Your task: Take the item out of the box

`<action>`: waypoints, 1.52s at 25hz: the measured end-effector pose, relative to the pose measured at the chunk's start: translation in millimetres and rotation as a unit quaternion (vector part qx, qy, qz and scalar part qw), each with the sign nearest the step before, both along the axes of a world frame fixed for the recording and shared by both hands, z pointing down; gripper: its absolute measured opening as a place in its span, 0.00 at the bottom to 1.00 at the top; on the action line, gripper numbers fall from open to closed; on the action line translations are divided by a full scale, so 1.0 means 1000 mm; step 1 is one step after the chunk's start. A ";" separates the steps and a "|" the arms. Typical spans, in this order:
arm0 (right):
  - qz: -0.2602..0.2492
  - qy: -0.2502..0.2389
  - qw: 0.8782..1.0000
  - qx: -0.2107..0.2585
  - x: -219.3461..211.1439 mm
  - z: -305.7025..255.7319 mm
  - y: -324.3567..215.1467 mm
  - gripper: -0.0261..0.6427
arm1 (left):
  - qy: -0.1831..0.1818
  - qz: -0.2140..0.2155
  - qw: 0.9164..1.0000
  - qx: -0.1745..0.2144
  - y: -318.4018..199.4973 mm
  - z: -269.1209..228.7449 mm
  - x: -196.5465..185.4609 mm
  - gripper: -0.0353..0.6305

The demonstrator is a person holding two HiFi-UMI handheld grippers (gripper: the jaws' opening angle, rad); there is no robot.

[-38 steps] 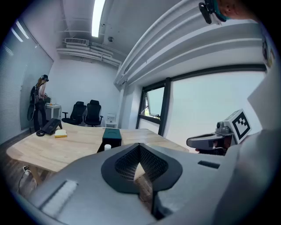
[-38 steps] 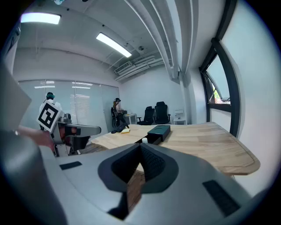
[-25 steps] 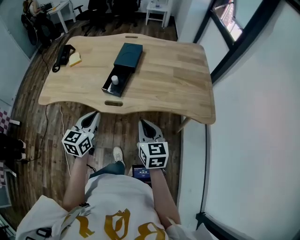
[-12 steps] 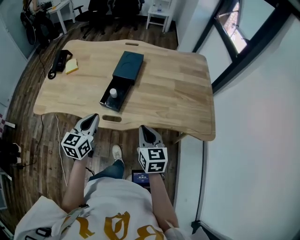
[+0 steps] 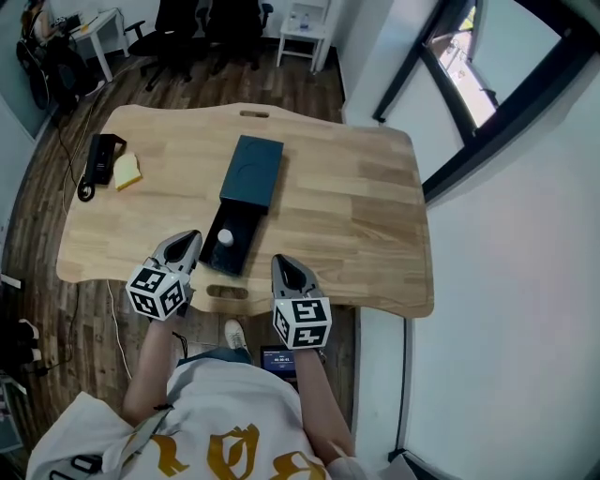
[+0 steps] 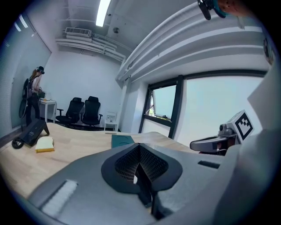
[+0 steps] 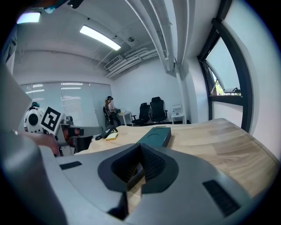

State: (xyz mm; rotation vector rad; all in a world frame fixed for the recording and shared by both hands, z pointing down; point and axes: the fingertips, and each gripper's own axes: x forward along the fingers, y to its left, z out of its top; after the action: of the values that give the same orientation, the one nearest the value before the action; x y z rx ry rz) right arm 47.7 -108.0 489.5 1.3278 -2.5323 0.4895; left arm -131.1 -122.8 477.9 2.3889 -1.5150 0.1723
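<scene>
A dark teal box [image 5: 252, 172] lies on the wooden table [image 5: 347, 206], and its black inner tray [image 5: 238, 247] is slid out toward me. A small white item [image 5: 225, 237] sits in the tray. My left gripper [image 5: 187, 238] is shut and empty, its tip just left of the tray at the table's near edge. The right gripper [image 5: 280, 263] is shut and empty too, just right of the tray. In the left gripper view the left gripper [image 6: 139, 146] hides all but the teal box [image 6: 122, 139]. The right gripper [image 7: 140, 147] points along the box [image 7: 154, 135].
A black device [image 5: 97, 158] and a yellow pad [image 5: 127, 171] lie at the table's far left. A slot [image 5: 226, 292] is cut near the front edge. Office chairs [image 5: 202, 19] stand beyond the table; a wall and a window [image 5: 469, 66] run along the right.
Both grippers have moved forward from over the floor to the table's near edge, on either side of the tray. The table and box now sit lower and closer in the head view.
</scene>
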 end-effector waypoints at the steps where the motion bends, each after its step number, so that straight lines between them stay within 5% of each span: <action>1: 0.000 0.002 1.000 -0.003 -0.007 0.003 -0.009 0.05 | 0.001 0.001 1.000 -0.002 -0.008 0.003 -0.005 0.06; 20: -0.002 0.008 1.000 -0.021 -0.040 0.025 -0.057 0.05 | 0.000 0.014 1.000 -0.026 -0.057 0.028 -0.026 0.06; 38: 0.026 0.005 0.997 -0.077 -0.019 0.072 -0.030 0.05 | -0.026 0.048 0.993 -0.102 -0.025 0.096 -0.006 0.06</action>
State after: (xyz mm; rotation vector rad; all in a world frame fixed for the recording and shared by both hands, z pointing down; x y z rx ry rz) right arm 28.6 -137.6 561.8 1.3391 -2.4013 0.6733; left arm -137.2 -147.9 574.3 2.3105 -1.3359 0.3944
